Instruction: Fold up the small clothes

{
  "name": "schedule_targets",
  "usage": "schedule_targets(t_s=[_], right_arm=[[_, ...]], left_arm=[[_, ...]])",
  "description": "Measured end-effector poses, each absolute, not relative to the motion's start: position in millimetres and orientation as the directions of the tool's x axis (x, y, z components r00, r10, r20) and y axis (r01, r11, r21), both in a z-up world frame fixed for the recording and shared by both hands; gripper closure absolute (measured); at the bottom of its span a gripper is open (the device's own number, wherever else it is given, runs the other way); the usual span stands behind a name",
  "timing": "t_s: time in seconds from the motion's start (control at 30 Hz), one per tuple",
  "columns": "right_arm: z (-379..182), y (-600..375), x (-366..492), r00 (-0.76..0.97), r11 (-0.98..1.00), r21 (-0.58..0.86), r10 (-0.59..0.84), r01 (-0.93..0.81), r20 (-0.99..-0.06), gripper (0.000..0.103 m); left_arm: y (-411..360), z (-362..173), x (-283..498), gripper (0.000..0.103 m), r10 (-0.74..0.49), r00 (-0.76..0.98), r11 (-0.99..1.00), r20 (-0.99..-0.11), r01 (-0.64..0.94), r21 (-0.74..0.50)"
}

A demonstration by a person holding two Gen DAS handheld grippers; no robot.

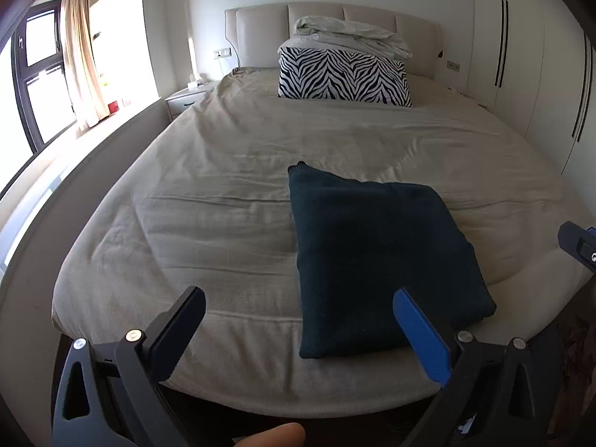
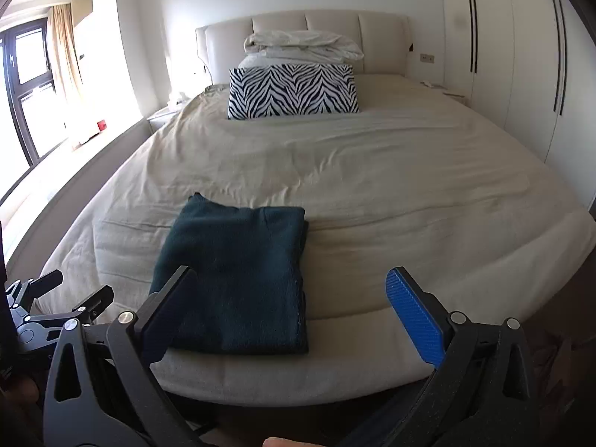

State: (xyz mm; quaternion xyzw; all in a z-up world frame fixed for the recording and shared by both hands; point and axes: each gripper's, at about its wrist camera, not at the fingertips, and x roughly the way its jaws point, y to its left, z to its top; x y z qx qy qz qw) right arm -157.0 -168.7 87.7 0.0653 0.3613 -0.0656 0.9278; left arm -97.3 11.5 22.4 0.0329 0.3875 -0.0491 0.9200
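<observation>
Folded dark teal knit garment point(image 1: 376, 260) lies flat on the beige bed cover point(image 1: 223, 223), close to the foot edge of the bed nearest us. We see it as a neat rectangle, with one corner poking up a little at its far left end. In the right wrist view the same garment point(image 2: 234, 279) sits to the left of centre, and a layered edge shows along its right side.

Our left claw point(image 1: 298, 326) is spread wide, one black finger on the left and one blue-padded finger on the right, with nothing between them; the garment lies beyond and below the tips, and neither pad presses on it. Our right claw point(image 2: 294, 309) is likewise spread wide and grips nothing; its black finger overlaps the garment's near left corner in the picture, though we cannot tell whether it touches the cloth.

In the right wrist view the left claw's black frame shows at the lower left, just beside the bed's edge.

At the head of the bed a zebra-striped pillow point(image 1: 344, 76) stands against the padded headboard point(image 1: 316, 13), with a pale bundle of bedding point(image 1: 350, 35) piled on top of it. White wardrobe doors point(image 1: 521, 56) line the right wall, and a curtained window point(image 1: 41, 74) is at the left.
</observation>
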Motion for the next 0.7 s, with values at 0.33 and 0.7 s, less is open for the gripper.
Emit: schedule_targets(t_s=[0.33,0.7], right_arm=[[25.6,-165.3,-131.8,0.665,0.986,0.037,-0.082,0.163,-0.742,0.000],[14.7,-160.4,-127.2,0.634,0.991,0.027,-0.062,0.130,-0.771,0.000]], left_arm=[[15.0,-5.4,-86.6,0.000,-0.045,0.643,0.995,-0.765,0.098,0.024],[24.1,-18.6,-82.5,0.000,-0.050,0.619,0.997,-0.784,0.072,-0.007]])
